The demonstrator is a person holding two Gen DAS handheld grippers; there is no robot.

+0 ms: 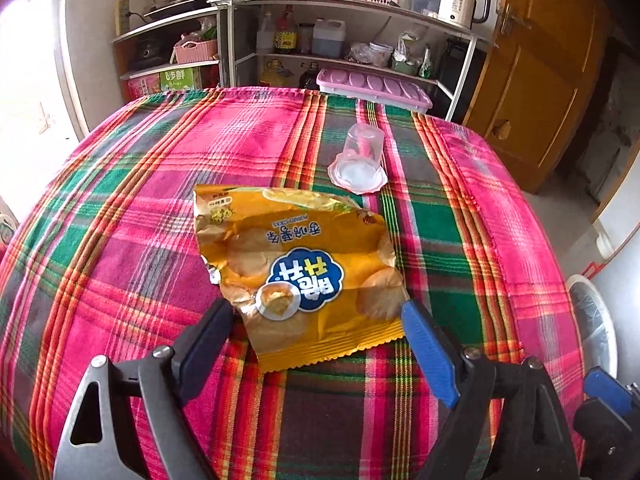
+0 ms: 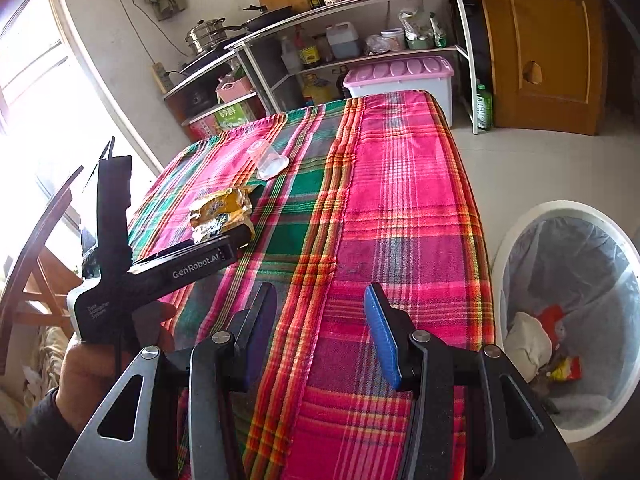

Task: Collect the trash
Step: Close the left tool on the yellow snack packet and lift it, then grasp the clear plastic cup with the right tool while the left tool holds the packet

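A crumpled yellow snack bag (image 1: 296, 272) lies flat on the plaid tablecloth (image 1: 120, 216). My left gripper (image 1: 316, 308) is open, its fingers on either side of the bag's near end, not closed on it. A clear plastic cup (image 1: 360, 156) lies on its side beyond the bag. In the right wrist view the bag (image 2: 222, 216) and cup (image 2: 266, 160) lie at the far left of the table, with the left gripper's body (image 2: 180, 268) reaching toward the bag. My right gripper (image 2: 320, 300) is open and empty over the table's near end.
A white trash bin (image 2: 568, 320) with a clear liner and some rubbish stands on the floor right of the table; its rim shows in the left wrist view (image 1: 592, 328). A shelf unit (image 1: 340, 40) and pink-lidded box (image 1: 374, 88) stand behind the table. A wooden door (image 2: 544, 40) is at the right.
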